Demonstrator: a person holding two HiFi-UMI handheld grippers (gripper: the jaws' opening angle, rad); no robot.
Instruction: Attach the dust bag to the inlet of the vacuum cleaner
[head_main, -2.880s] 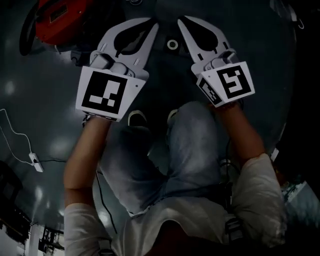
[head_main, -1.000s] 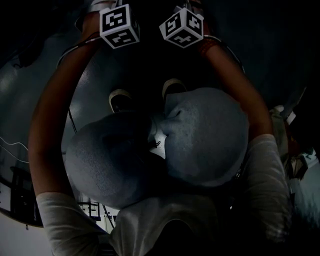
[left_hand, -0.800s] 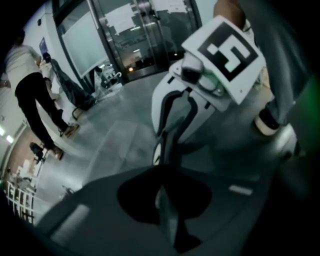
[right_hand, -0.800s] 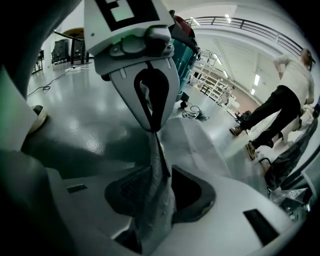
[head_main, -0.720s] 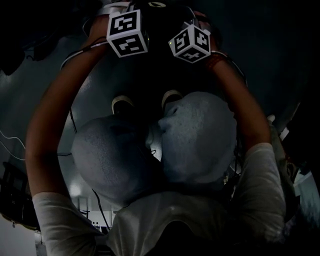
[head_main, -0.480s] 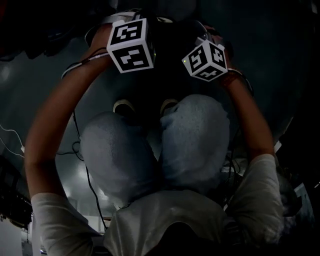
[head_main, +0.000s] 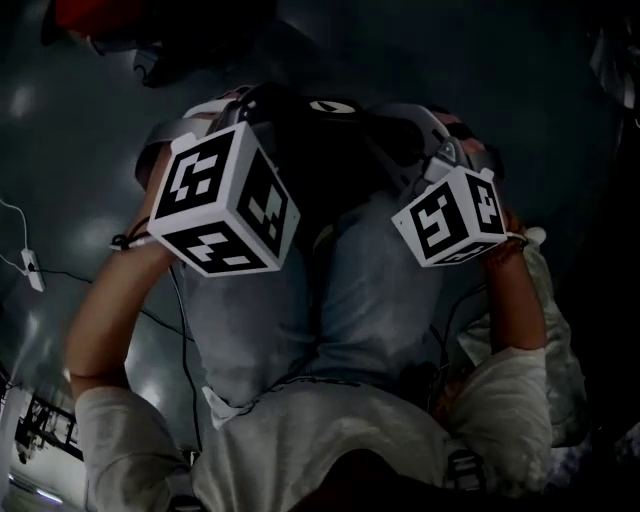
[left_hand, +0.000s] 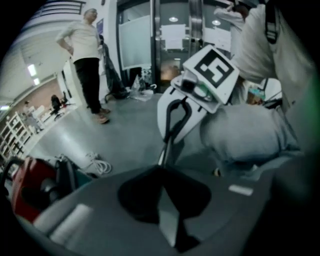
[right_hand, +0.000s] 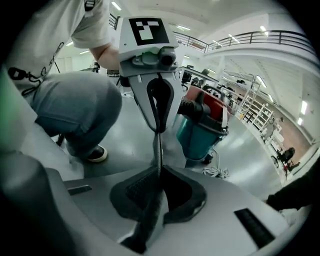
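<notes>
In the head view a dark dust bag with a pale ring hangs between my two marker cubes, left and right. Both gripper views show the bag edge-on as a thin dark sheet stretched from jaw to jaw. My left gripper is shut on one edge of the bag, having just closed a little further. My right gripper is shut on the opposite edge, its jaws having just been closing on it. The red and teal vacuum cleaner stands on the floor beyond, apart from the bag.
The vacuum's red body shows at the head view's top left. A coiled white cable lies on the grey floor beside it. Someone stands further off. My own knees in jeans are right below the grippers.
Both grippers have risen towards the head camera with the bag between them, their cubes now larger and lower in view. The knees have straightened, and the red vacuum has come into view.
</notes>
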